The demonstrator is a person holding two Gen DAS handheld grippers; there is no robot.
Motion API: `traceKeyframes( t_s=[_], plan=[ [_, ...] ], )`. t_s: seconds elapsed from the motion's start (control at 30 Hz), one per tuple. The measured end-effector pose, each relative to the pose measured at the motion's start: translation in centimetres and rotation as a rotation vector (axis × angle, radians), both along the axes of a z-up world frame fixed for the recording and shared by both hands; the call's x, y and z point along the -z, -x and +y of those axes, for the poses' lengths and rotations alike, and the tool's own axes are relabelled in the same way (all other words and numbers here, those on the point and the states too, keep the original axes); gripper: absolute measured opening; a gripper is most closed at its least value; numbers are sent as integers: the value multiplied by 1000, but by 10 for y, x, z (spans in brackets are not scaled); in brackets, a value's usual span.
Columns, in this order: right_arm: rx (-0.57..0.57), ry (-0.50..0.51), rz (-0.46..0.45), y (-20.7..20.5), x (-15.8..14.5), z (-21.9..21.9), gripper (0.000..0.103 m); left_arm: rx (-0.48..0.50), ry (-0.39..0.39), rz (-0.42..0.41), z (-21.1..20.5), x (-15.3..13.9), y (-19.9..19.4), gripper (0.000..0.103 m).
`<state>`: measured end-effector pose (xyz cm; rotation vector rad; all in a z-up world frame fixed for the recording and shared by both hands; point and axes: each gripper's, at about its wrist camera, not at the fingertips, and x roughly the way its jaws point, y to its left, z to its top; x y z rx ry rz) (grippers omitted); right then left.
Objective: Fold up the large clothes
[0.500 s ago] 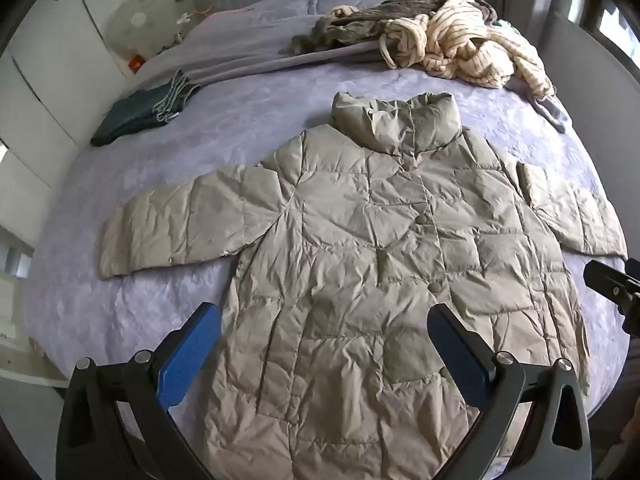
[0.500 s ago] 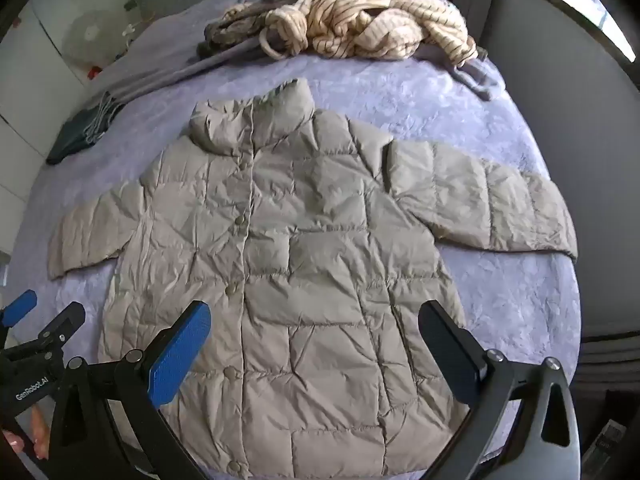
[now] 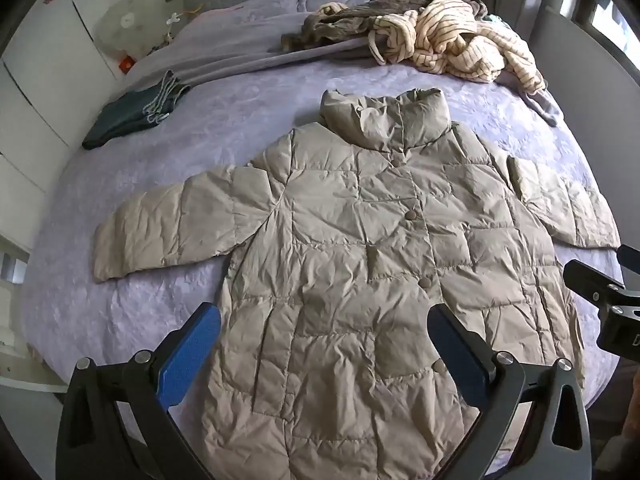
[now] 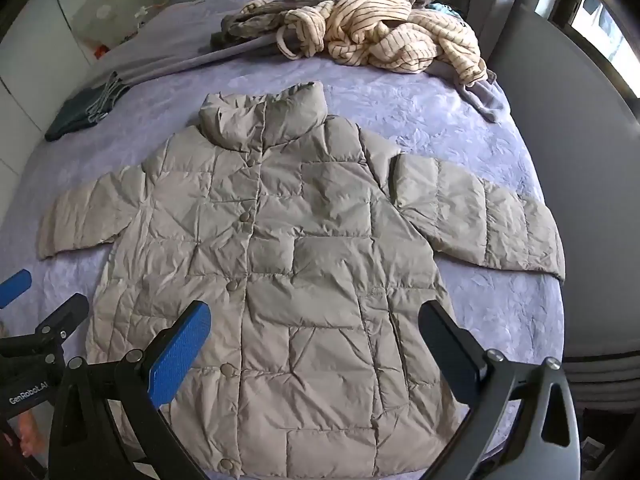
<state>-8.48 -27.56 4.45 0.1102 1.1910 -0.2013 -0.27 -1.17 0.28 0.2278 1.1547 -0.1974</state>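
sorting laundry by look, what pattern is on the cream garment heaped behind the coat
Thin dark stripes on the crumpled cream knit garment, clearest in the right wrist view.

Left gripper [image 3: 324,354] with black angular frame, two long fingers faced with blue textured pads [image 3: 188,356], round silver screws at the joints, right gripper [image 4: 314,350] alike, white "GenRobot.AI" lettering on the left gripper's black body

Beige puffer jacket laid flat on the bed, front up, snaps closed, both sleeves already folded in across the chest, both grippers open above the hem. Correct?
Not quite: the sleeves aren't folded in. Both wrist views show the puffer jacket with each sleeve spread out sideways on the bed. The rest holds: front up, snaps closed, left gripper and right gripper open above the hem.
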Motion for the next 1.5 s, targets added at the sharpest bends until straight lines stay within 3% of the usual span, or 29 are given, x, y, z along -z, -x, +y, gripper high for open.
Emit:
traceKeyframes(
  t_s=[1.5],
  plan=[
    [-9, 0, 5, -12, 1, 3, 103, -6, 16, 12, 6, -3, -6, 103]
  ],
)
